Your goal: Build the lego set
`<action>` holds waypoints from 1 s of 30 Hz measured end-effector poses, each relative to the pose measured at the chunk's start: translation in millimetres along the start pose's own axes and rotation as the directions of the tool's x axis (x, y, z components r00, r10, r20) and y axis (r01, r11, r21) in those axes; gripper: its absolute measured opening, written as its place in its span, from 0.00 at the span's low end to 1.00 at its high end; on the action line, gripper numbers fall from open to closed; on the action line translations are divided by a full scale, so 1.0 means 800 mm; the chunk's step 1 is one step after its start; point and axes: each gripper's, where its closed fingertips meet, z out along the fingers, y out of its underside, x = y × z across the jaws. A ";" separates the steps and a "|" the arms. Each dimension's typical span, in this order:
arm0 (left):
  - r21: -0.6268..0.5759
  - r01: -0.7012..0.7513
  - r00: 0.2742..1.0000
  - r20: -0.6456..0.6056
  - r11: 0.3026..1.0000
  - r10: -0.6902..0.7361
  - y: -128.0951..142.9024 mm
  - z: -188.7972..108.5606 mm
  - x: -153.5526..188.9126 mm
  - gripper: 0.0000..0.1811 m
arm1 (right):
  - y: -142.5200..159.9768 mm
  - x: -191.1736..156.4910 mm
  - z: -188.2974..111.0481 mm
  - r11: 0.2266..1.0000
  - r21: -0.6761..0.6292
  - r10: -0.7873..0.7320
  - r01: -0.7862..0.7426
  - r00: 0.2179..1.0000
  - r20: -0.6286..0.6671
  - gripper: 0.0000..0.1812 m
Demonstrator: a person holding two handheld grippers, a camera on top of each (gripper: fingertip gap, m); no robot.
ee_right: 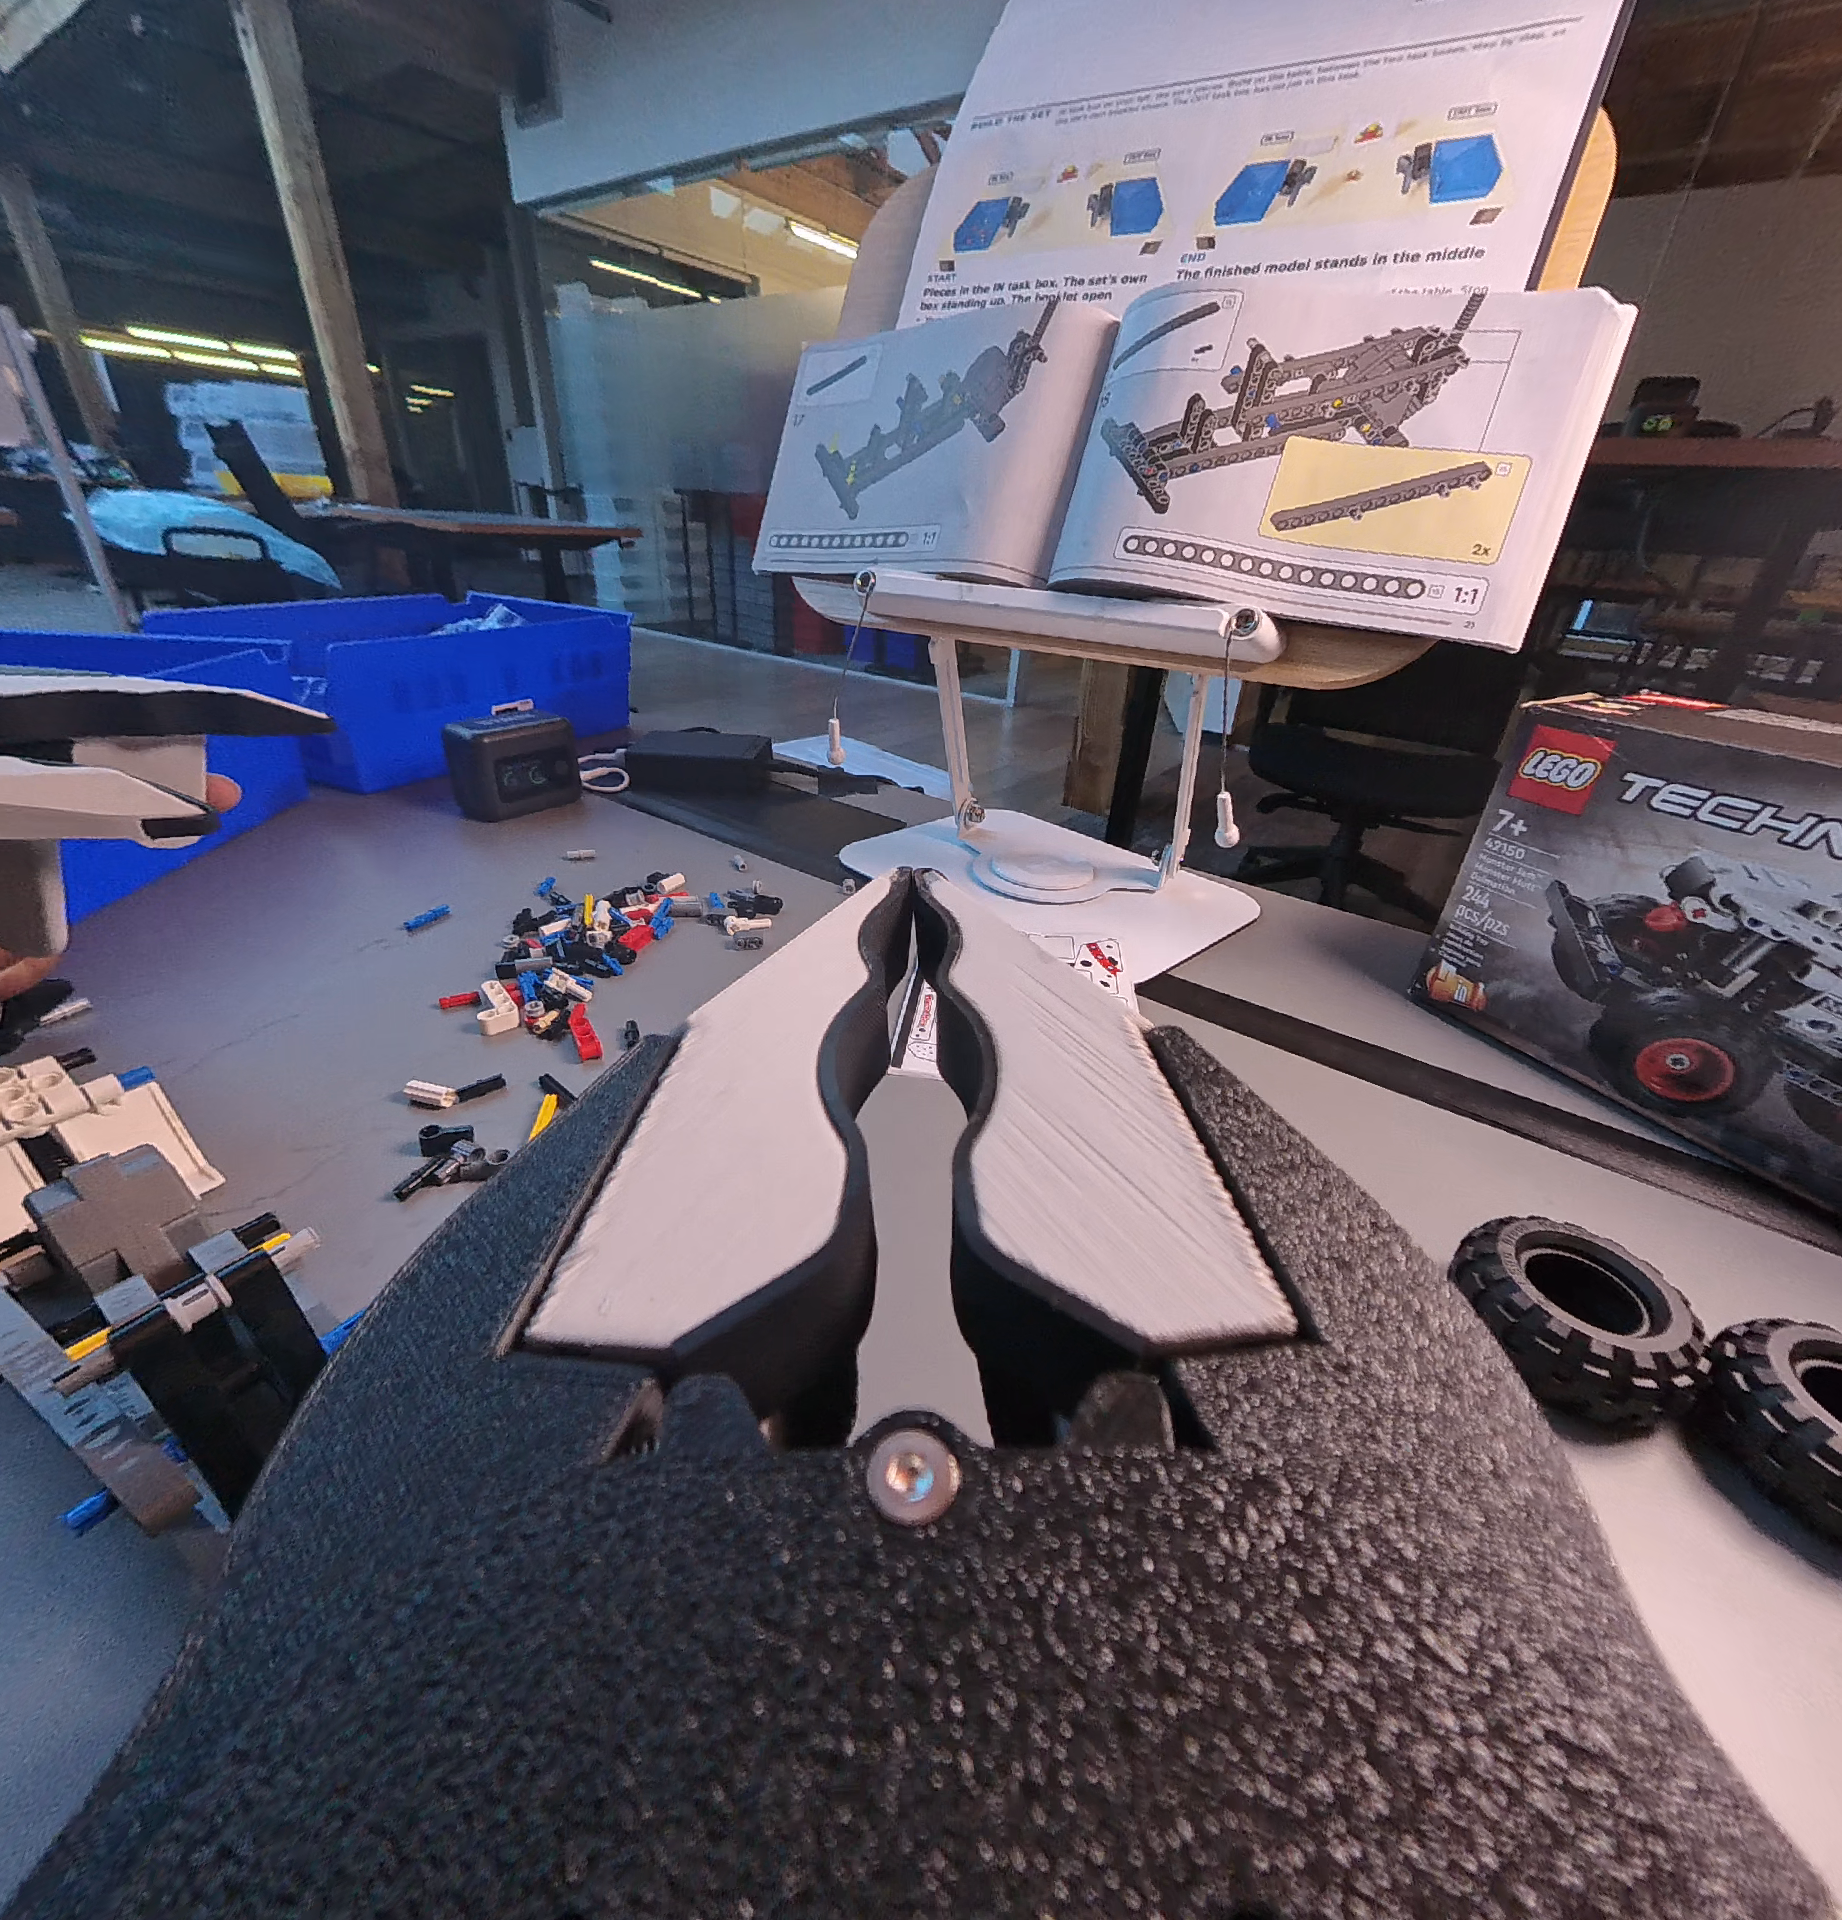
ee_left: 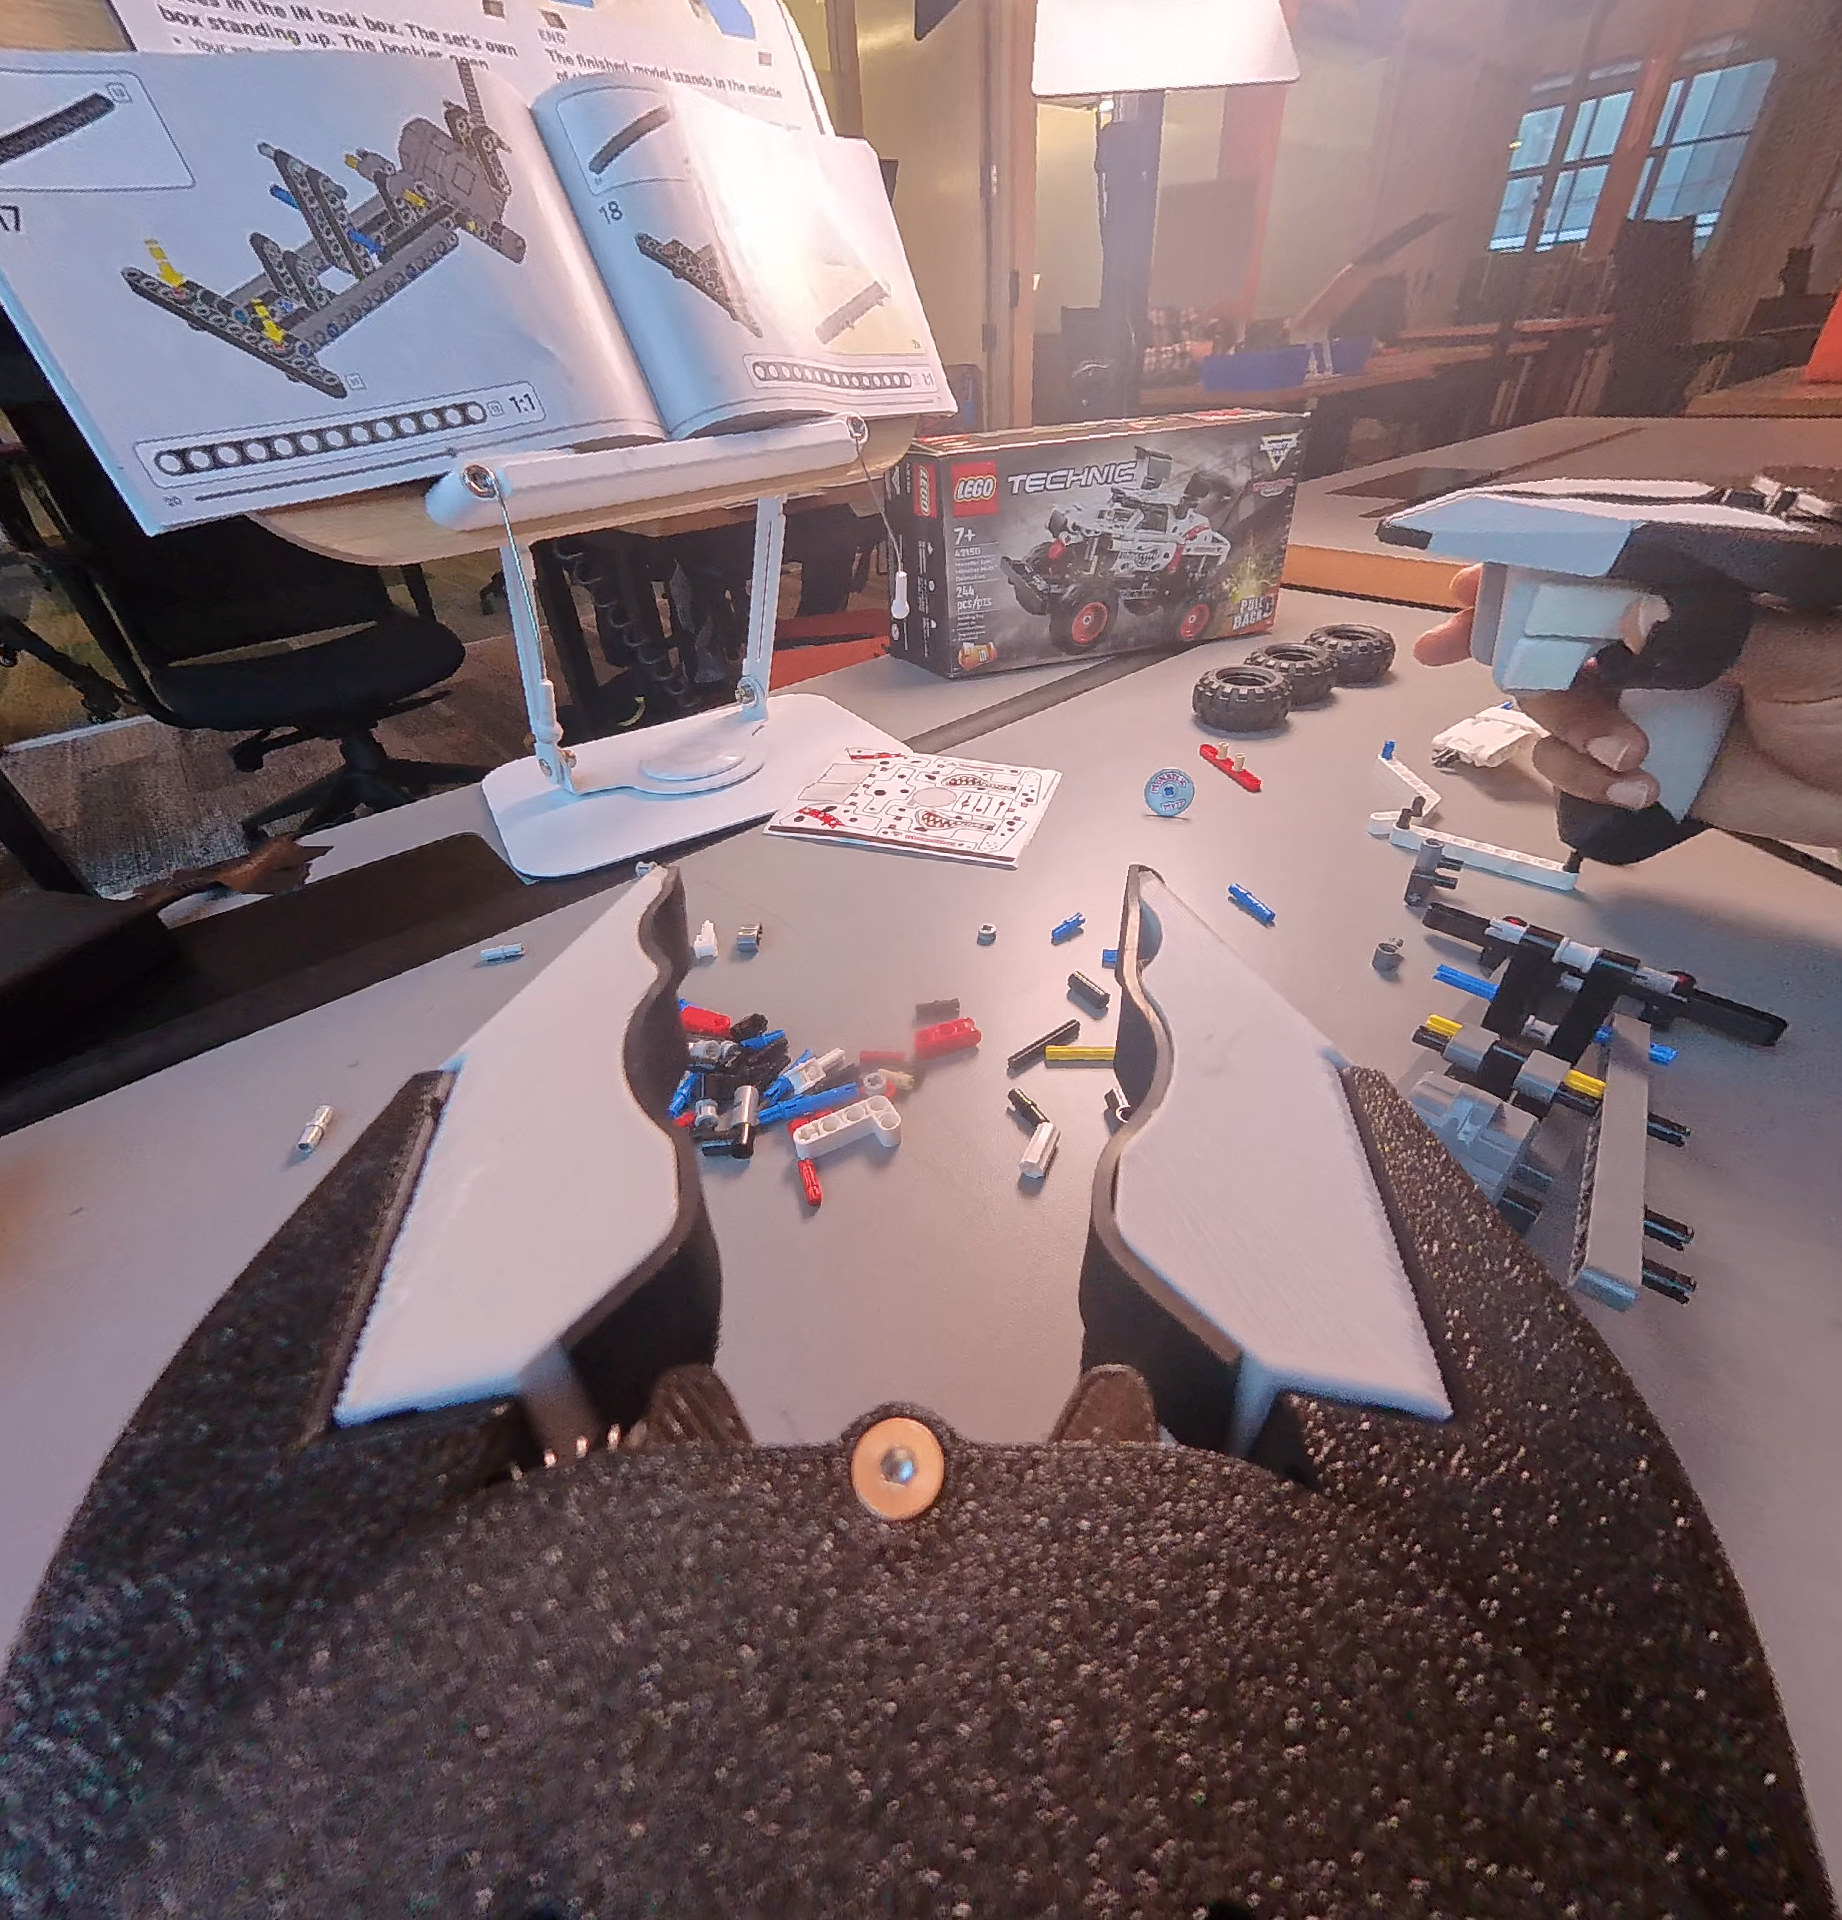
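Note:
My left gripper (ee_left: 904,883) is open wide and empty, low over a pile of small red, blue, black and white Lego pieces (ee_left: 792,1081) on the grey table (ee_left: 896,1278). A partly built black and grey chassis (ee_left: 1561,1039) lies to its right. My right gripper (ee_right: 914,878) is shut with its tips together, and nothing shows between them. It is raised above the table and points at the booklet stand's base (ee_right: 1062,883). It also shows in the left wrist view (ee_left: 1390,532), held by a hand. The pile (ee_right: 584,956) and chassis (ee_right: 148,1278) lie to its left.
An open instruction booklet (ee_left: 377,281) rests on a white stand at the back. The set's box (ee_left: 1093,540), three black tyres (ee_left: 1291,665), a sticker sheet (ee_left: 917,805) and a white beam assembly (ee_left: 1468,852) lie around. Blue bins (ee_right: 429,675) and a black device (ee_right: 512,764) stand far left. About 25 cm separates my left fingertips from my right.

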 end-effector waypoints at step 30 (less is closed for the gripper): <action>-0.009 0.002 1.000 -0.003 1.000 -0.002 0.003 0.001 0.000 0.45 | 0.011 0.000 -0.001 0.999 -0.043 0.024 -0.024 1.000 0.008 0.11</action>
